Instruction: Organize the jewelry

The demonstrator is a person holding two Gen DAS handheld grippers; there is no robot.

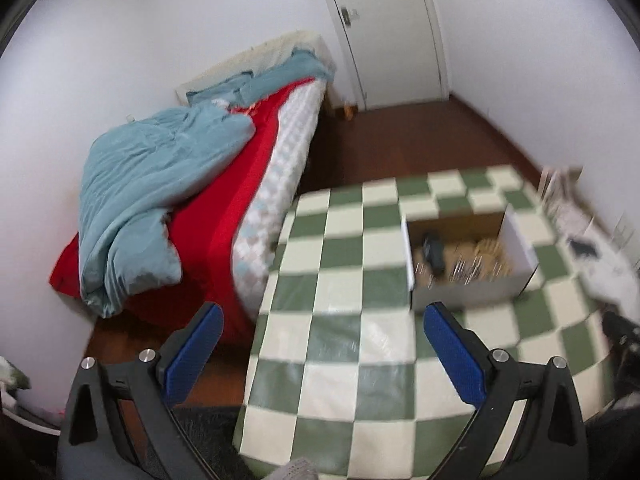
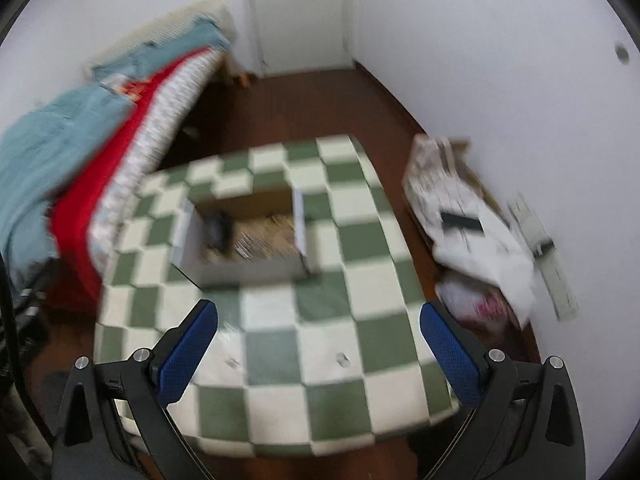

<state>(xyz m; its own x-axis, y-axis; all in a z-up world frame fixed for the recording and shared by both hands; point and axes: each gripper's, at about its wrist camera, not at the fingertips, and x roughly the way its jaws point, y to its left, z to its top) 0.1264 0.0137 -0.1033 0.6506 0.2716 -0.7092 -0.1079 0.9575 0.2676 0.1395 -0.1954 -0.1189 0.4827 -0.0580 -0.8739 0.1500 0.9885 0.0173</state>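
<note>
An open white cardboard box [image 1: 468, 292] [image 2: 248, 272] stands on a table with a green and white checked cloth [image 1: 340, 364] [image 2: 320, 340]. Inside it lie a dark item [image 1: 434, 252] [image 2: 219, 230] and blurred shiny and straw-coloured jewelry pieces [image 1: 480, 264] [image 2: 264, 240]. Two small silver pieces [image 2: 342, 359] lie on the cloth nearer the right gripper. My left gripper [image 1: 322, 316] is open and empty, above the cloth in front of the box. My right gripper [image 2: 318, 312] is open and empty, above the cloth in front of the box.
A bed with red sheet [image 1: 224, 248] [image 2: 76, 216] and blue duvet [image 1: 152, 184] stands left of the table. A white door [image 1: 384, 28] is at the back. A pile of white papers and bags [image 2: 472, 224] lies on the brown floor to the right.
</note>
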